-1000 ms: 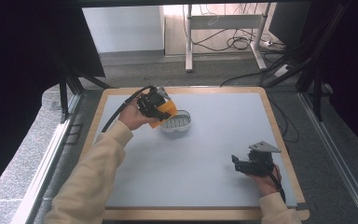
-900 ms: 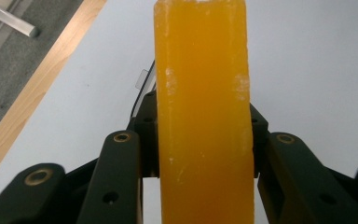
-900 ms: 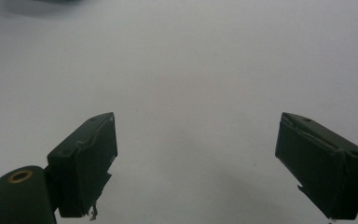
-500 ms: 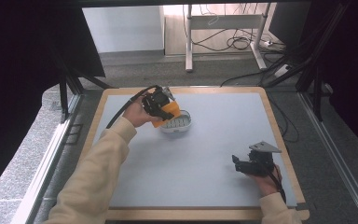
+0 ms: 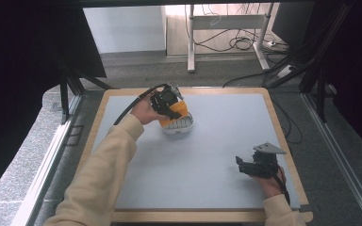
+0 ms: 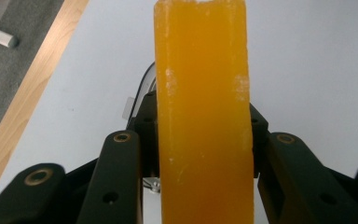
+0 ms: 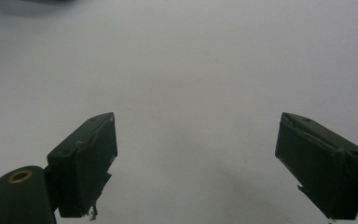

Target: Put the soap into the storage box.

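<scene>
Near my edge of the worktop [image 5: 217,188], my right gripper [image 5: 246,165] rests with jaws spread wide over bare grey surface. Farther off at the left, my left gripper [image 5: 179,112] pinches an orange soap bar [image 6: 204,116] just above a white soap dish [image 5: 178,125].

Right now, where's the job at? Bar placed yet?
Done: the left gripper has the orange bar clamped between its jaws. In hand: it holds the bar over the white dish, far left of the mat. Left: release; bar not yet free. The right gripper sits open, near right.
</scene>
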`<control>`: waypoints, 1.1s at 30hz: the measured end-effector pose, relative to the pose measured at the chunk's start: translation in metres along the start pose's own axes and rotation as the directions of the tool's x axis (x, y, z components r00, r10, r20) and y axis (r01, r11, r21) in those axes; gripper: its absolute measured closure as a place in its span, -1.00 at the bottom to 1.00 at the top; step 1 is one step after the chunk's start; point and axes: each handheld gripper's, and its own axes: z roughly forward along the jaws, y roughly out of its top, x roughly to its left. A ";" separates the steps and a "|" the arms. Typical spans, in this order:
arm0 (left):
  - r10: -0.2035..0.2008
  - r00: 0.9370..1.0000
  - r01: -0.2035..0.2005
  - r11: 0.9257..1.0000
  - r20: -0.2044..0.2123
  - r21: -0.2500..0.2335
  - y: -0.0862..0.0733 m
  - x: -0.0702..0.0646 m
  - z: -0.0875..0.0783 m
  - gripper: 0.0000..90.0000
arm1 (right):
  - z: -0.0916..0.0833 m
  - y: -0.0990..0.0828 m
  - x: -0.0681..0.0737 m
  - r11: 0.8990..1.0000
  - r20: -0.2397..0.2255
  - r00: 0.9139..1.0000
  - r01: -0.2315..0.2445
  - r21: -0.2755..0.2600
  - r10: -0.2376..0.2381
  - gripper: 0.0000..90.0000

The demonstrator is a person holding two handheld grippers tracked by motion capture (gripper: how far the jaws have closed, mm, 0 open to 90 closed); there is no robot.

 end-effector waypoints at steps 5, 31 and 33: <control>0.018 1.000 -0.018 1.000 0.007 0.008 0.005 0.003 0.004 0.38 | 0.000 0.000 0.000 1.000 -0.003 1.000 0.005 -0.002 -0.005 -0.71; 0.105 0.990 -0.111 0.992 0.098 0.062 0.003 0.024 0.046 0.38 | 0.000 -0.001 -0.001 1.000 0.002 1.000 0.001 0.004 -0.001 -0.71; 0.118 0.987 -0.126 0.990 0.104 0.070 0.003 0.024 0.049 0.38 | 0.000 -0.001 -0.001 1.000 0.003 1.000 0.001 0.007 -0.001 -0.71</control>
